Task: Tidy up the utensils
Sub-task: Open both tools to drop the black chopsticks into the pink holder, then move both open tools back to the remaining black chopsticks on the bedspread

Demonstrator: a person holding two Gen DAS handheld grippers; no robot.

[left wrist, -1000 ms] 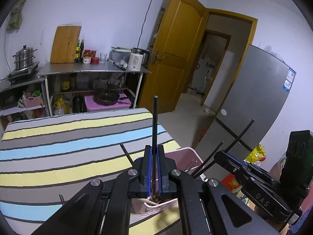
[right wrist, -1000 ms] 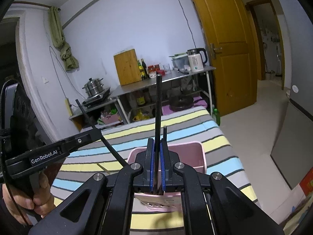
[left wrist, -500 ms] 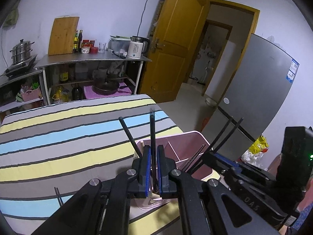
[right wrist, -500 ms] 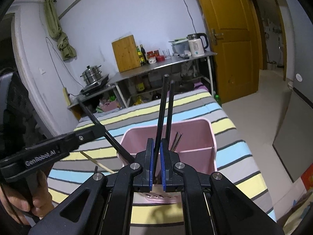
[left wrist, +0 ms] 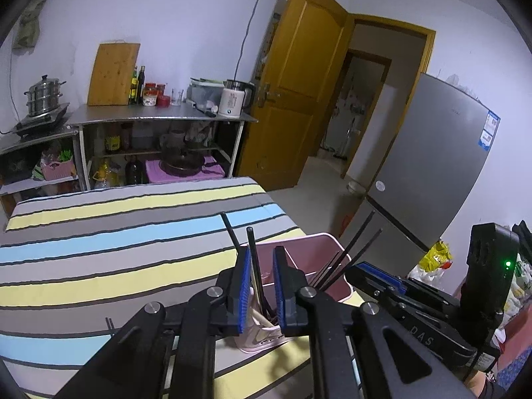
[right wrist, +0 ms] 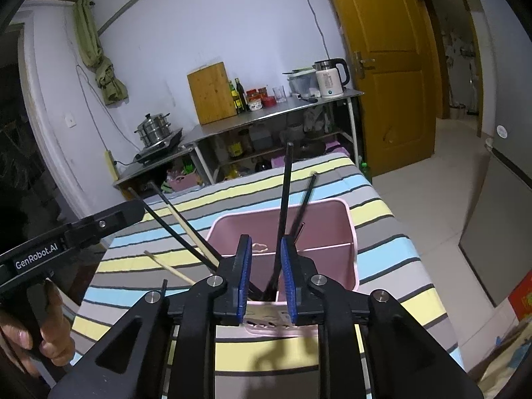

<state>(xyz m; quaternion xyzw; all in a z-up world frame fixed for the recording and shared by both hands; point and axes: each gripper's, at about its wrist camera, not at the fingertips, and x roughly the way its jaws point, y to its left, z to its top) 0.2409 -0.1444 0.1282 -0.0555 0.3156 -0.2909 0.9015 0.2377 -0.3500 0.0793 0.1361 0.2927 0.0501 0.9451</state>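
Left wrist view: left gripper (left wrist: 261, 286) parted, gripping nothing; black chopsticks (left wrist: 254, 266) stand between its pads inside the pink bin (left wrist: 335, 252) on the striped table (left wrist: 99, 249).

Right wrist view: right gripper (right wrist: 265, 277) likewise parted over the bin (right wrist: 352, 232); black chopsticks (right wrist: 284, 206) lean inside, unheld.

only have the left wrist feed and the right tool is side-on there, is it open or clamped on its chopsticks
observer: open. In the right wrist view the right tool has its blue pads apart, clear of the two black chopsticks standing between them.
operator: where in the holder do they sit
observer: a divider crosses the pink holder; they drop in on the near side of it.
operator: any strays on that side
observer: a pale wooden chopstick sticks out left of the holder; I cannot tell if it lies on the cloth or leans.
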